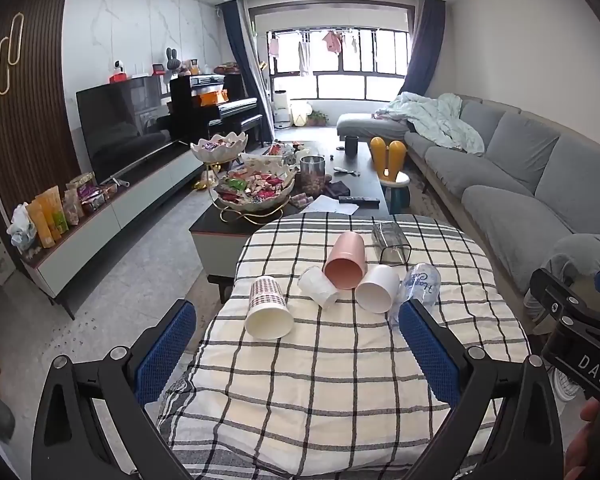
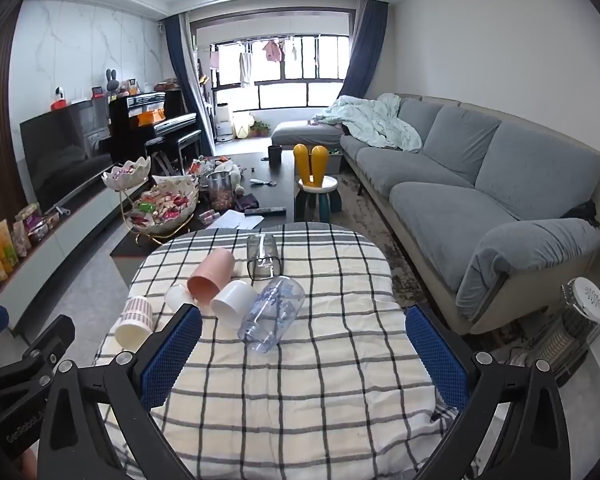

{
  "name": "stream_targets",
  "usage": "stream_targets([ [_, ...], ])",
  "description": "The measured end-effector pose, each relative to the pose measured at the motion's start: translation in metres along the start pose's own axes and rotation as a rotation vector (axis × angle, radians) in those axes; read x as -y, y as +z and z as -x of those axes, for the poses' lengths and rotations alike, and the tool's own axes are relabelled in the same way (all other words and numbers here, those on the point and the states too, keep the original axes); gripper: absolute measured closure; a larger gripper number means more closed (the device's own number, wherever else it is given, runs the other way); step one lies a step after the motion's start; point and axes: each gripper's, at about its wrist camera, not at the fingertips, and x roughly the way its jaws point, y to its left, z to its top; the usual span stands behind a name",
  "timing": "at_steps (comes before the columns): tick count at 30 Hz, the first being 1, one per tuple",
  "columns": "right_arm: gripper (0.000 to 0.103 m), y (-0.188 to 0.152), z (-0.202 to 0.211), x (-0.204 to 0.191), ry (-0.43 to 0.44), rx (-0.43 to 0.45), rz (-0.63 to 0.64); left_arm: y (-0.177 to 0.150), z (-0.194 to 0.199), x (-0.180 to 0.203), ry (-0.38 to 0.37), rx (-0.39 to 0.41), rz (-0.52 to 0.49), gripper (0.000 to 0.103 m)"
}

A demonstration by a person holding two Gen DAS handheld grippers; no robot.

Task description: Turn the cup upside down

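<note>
A: Cups, six of them, all on their sides on the checked cloth (image 1: 340, 380) that covers the table, in a loose row toward its far edge. Which lies farthest left?

B: The patterned paper cup (image 1: 269, 307), nearest the left edge, its white mouth toward the camera. Just right of it is a small white ribbed cup (image 1: 318, 286), then the pink cup (image 1: 345, 261), whose mouth rests against both the ribbed cup and the plain white cup (image 1: 375, 288).

A: And further right?

B: A clear cup with blue lettering (image 1: 420, 285) lies just beside the white one. Behind them, closer to the far edge, a clear dark-rimmed cup (image 1: 391, 243) lies apart from the rest.

A: The grippers?

B: The left gripper (image 1: 296, 360) hangs over the near half of the cloth, its blue pads spread wide and nothing between them. The right gripper (image 2: 304, 360) is the same: pads well apart, empty, over the near right part of the cloth. Through its camera the lettered cup (image 2: 274, 314) lies closest, the pink cup (image 2: 212, 280) beyond it.

A: Past the table?

B: A coffee table with a snack bowl (image 1: 256, 192) left of centre, a grey sofa (image 1: 520, 168) along the right.
</note>
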Motion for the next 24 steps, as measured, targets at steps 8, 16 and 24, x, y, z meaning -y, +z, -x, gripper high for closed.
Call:
stream_targets([
  [8, 0.001, -0.0004, -0.0006, -0.0007, 0.000, -0.003, 0.001, -0.0034, 0.0002, -0.0010, -0.005, -0.006, 0.008, 0.000],
  [16, 0.001, -0.0003, 0.0000, -0.0002, 0.000, -0.003, 0.002, -0.0049, -0.0024, -0.0021, -0.011, -0.014, 0.013, 0.000],
  [24, 0.001, -0.0002, 0.0001, 0.0005, 0.000, -0.006, 0.000, -0.0048, -0.0029, -0.0021, -0.011, -0.014, 0.013, 0.000],
])
